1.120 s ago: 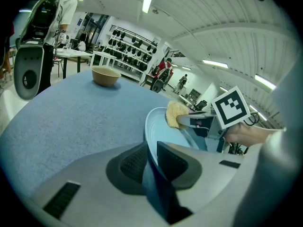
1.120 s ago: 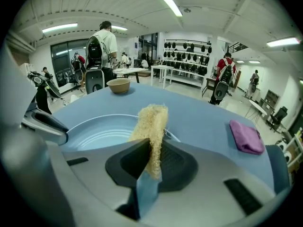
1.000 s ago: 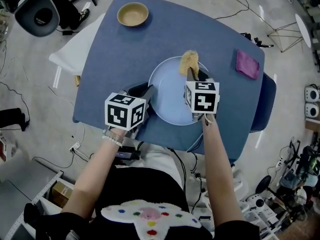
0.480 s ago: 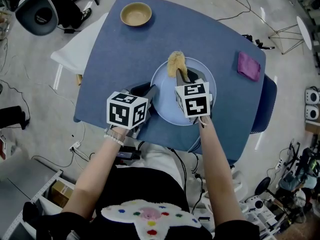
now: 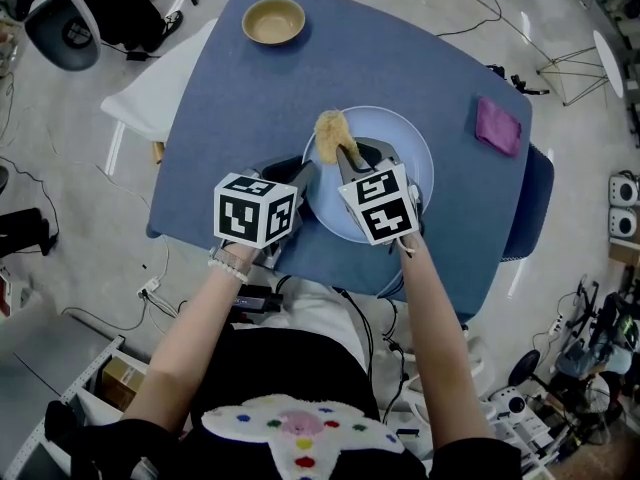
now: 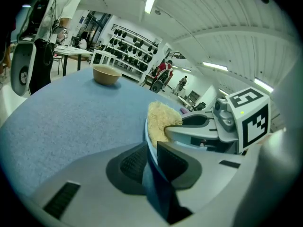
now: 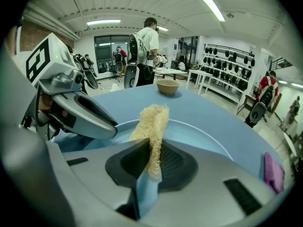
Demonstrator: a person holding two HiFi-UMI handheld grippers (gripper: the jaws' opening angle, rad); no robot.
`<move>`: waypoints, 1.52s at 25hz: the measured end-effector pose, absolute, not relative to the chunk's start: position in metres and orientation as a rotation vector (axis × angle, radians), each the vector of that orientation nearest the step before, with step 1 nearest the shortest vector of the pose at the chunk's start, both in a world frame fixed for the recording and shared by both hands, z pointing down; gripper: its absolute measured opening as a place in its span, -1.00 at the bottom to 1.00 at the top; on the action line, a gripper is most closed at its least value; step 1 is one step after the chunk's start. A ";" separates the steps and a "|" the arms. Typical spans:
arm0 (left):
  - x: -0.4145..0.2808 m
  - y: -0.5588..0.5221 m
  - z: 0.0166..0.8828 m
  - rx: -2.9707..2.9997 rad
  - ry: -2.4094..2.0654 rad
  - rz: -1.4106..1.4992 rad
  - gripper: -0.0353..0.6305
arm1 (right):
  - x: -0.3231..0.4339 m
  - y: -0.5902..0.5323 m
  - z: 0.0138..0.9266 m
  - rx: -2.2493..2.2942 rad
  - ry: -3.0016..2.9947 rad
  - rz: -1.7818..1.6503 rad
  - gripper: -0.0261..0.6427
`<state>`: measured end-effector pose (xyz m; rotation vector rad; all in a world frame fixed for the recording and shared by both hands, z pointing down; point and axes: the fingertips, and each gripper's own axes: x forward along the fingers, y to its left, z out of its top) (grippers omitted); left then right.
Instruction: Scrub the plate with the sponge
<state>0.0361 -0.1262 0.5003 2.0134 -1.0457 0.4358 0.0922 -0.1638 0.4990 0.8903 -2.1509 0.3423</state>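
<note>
**A:** In the head view, where is the plate?

**B:** The pale blue plate lies on the blue counter, toward the edge nearest the person. The left hand-held gripper is at the plate's left rim. The right hand-held gripper is over the plate, with the yellowish sponge sticking out of its tip above the plate's upper left part. A tan bowl stands at the far corner and a purple cloth lies off to the right, both well apart from the plate.

**A:** And the left gripper view?

**B:** The jaws are clamped on the plate's thin rim, which runs between the pads. The sponge and the other gripper show just beyond.

**A:** The right gripper view?

**B:** The jaws are clenched on the sponge, which is pinched edge-up between the pads. Its free end reaches out over the plate; I cannot tell whether it presses on the surface.
</note>
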 end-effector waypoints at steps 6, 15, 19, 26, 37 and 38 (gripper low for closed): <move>0.035 -0.127 0.501 2.014 -1.043 0.433 -0.71 | 0.084 -0.144 0.501 0.806 -2.149 0.333 -0.78; 0.032 -0.131 0.501 2.019 -1.046 0.423 -0.71 | 0.082 -0.117 0.505 0.707 -2.138 0.359 -0.78; 0.034 -0.132 0.501 2.025 -1.037 0.431 -0.71 | 0.086 -0.106 0.507 0.678 -2.129 0.382 -0.78; 0.036 -0.127 0.500 2.020 -1.025 0.417 -0.71 | 0.092 -0.090 0.508 0.627 -2.099 0.411 -0.78; 0.030 -0.126 0.498 2.016 -1.036 0.405 -0.72 | 0.106 -0.061 0.514 0.510 -2.035 0.386 -0.78; 0.030 -0.126 0.499 2.014 -1.035 0.407 -0.73 | 0.108 -0.059 0.515 0.504 -2.027 0.384 -0.78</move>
